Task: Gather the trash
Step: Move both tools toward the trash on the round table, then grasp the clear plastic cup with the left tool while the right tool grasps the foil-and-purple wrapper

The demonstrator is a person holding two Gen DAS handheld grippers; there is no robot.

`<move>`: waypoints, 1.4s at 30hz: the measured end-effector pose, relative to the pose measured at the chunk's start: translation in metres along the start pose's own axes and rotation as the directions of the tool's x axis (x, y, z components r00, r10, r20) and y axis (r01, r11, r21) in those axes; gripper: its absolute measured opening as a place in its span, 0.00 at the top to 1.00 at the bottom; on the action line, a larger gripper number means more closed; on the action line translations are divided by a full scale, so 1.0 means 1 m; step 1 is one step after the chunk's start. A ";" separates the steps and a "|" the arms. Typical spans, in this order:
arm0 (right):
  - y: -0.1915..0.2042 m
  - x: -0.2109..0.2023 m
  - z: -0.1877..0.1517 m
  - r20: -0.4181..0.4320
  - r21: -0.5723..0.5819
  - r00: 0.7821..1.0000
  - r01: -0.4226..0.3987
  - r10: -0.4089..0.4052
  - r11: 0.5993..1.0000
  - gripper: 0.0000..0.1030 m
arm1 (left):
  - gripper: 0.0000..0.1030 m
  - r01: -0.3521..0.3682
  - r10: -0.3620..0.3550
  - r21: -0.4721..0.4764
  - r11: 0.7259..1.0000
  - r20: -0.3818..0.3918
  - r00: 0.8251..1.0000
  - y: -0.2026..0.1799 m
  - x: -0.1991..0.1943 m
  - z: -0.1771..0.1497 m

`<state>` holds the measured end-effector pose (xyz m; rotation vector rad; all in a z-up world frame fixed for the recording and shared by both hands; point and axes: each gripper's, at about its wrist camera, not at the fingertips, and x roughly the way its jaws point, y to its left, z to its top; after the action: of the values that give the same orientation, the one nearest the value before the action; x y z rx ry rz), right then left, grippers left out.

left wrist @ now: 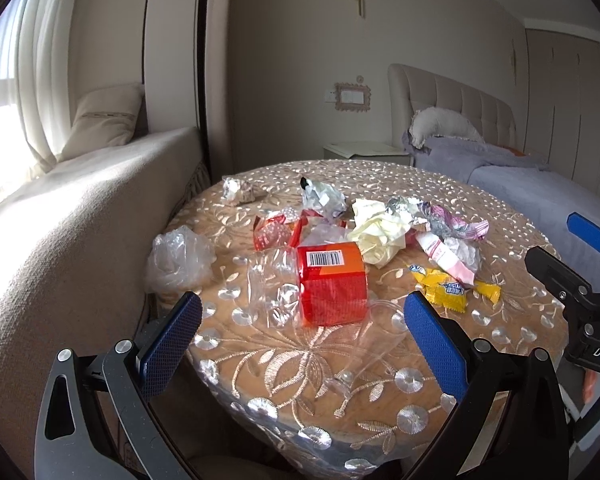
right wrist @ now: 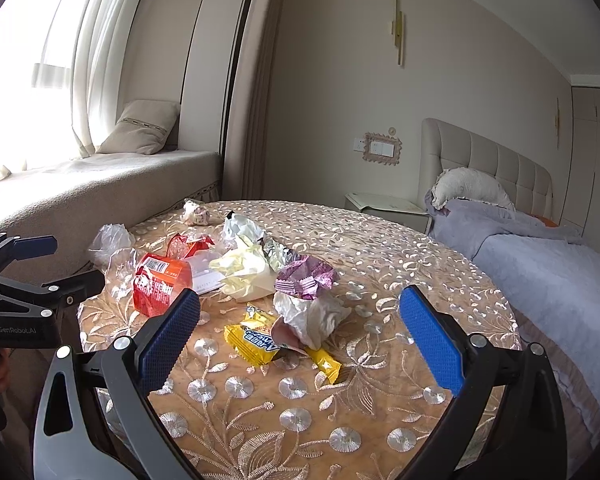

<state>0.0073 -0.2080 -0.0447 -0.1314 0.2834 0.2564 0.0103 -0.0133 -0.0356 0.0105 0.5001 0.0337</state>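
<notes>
A round table [left wrist: 380, 392] with a tan cloth stitched in silver flowers fills the middle of both views. At 9 o'clock runs a beige window seat [left wrist: 80, 216] with a cushion [left wrist: 104, 120] under sheer curtains [right wrist: 96, 52]; at 3 o'clock stands a bed [right wrist: 548, 276] with a grey-lilac cover and a padded headboard, a small nightstand [left wrist: 366, 149] beside it.

The trash lies in a loose heap on the far half of the table. A red and orange box [left wrist: 332, 284] sits nearest the left gripper [left wrist: 302, 320], at 12 o'clock from it, beside clear crumpled plastic [left wrist: 272, 280] and a clear bag [left wrist: 180, 260] at 10 o'clock. Pale yellow crumpled paper [left wrist: 376, 236], silver foil [left wrist: 324, 196] and a purple wrapper [right wrist: 306, 274] lie beyond. A yellow snack wrapper [right wrist: 256, 338] lies at 12 o'clock from the right gripper [right wrist: 300, 314], touching white crumpled paper [right wrist: 312, 316].

Both grippers hover with fingers spread wide, holding nothing.

Only the left view shows a clear plastic cup [left wrist: 364, 340] on its side near the table edge. The right view shows the left gripper's body marked "GenRobot.AI"; the left view shows "DAS" on the right gripper's body. The box carries a barcode; the printing on the yellow wrapper is too small to read.
</notes>
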 end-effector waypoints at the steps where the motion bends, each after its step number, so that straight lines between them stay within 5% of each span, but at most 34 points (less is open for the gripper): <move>1: -0.002 0.003 -0.002 -0.005 0.010 1.000 -0.009 0.009 1.000 0.03 | 0.04 0.005 -0.005 0.003 1.000 -0.005 1.000 -0.001 0.001 -0.002; 17: -0.022 0.023 -0.017 -0.030 0.065 0.999 -0.030 0.032 0.997 0.03 | 0.04 0.126 -0.112 0.078 0.989 -0.159 0.981 -0.029 0.059 -0.039; 32: -0.027 0.041 -0.021 -0.075 0.058 0.996 -0.035 0.039 0.998 0.03 | 0.07 0.184 -0.155 0.119 0.976 -0.217 0.964 -0.038 0.088 -0.031; 35: -0.026 0.042 -0.022 -0.076 0.053 0.996 -0.053 0.057 0.997 0.03 | 0.23 0.211 -0.182 0.130 0.969 -0.204 0.962 -0.039 0.085 -0.030; 37: -0.025 0.042 -0.021 -0.079 0.043 0.995 -0.051 0.054 0.998 0.03 | 0.55 0.227 -0.201 0.119 0.967 -0.197 0.960 -0.040 0.083 -0.029; 38: -0.024 0.043 -0.021 -0.080 0.040 0.995 -0.052 0.055 0.998 0.03 | 0.62 0.212 -0.187 0.118 0.970 -0.194 0.963 -0.041 0.082 -0.028; 42: -0.023 0.046 -0.018 -0.091 0.038 0.993 -0.068 0.071 0.997 0.03 | 0.62 0.234 -0.217 0.078 0.969 -0.184 0.959 -0.040 0.075 -0.026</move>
<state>0.0521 -0.2225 -0.0729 -0.0995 0.3842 0.3150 0.0649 -0.0503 -0.0952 0.0479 0.6756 -0.2161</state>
